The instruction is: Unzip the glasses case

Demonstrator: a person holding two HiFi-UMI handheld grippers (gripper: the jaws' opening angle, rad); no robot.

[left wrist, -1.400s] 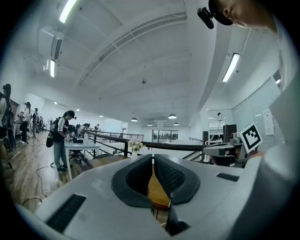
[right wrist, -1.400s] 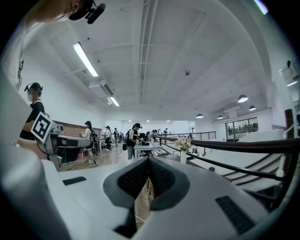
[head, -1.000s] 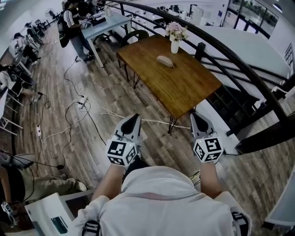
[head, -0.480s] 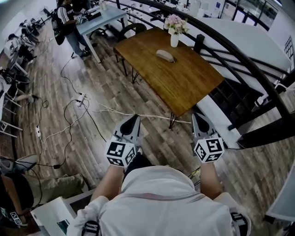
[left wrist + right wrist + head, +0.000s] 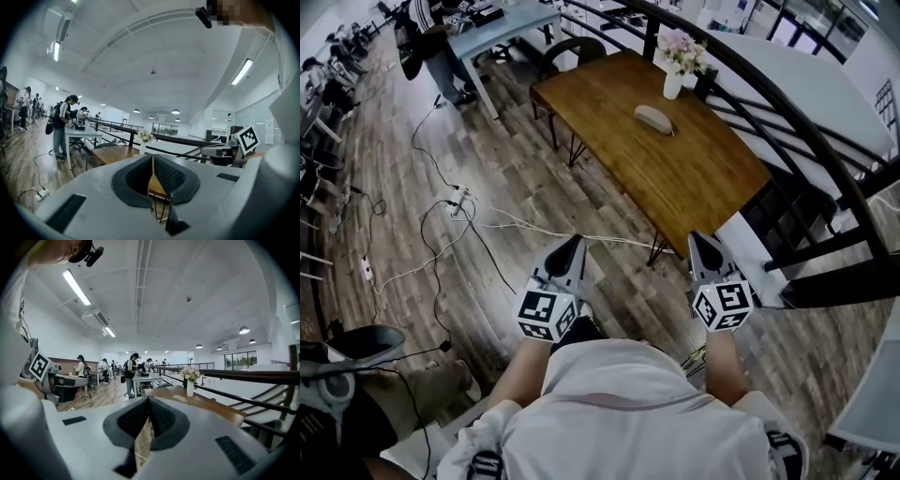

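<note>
One glasses case (image 5: pixel 654 119) on the whole wooden table (image 5: pixel 703 178), that's it: a greyish oval thing lying flat toward the far end. From the right gripper view it's just a pale lump (image 5: pixel 180 399) on the tabletop, too small to make out any zipper. Right behind it, near but not touching, is a white vase (image 5: pixel 672 85) with pinkish flowers (image 5: pixel 682 45). The table's far side runs along a black railing (image 5: pixel 787 122).

Nobody is on the case. The left gripper (image 5: pixel 572 242) and right gripper (image 5: pixel 701 242) are both held out in front of the person's chest, side by side over the wood floor (image 5: pixel 516 169), short of the table's near corner and well apart from the case. Both are clenched tight, pads (image 5: pixel 165 174) pressed together with nothing in between; same deal on the right one (image 5: pixel 147 416).

Further out, white cables (image 5: pixel 487 225) snake across the floor to a power strip (image 5: pixel 457 199). Way off in the corner, a person (image 5: pixel 427 37) with a backpack stands at a pale table (image 5: pixel 502 28), with a dark chair (image 5: pixel 572 52) next to it.
</note>
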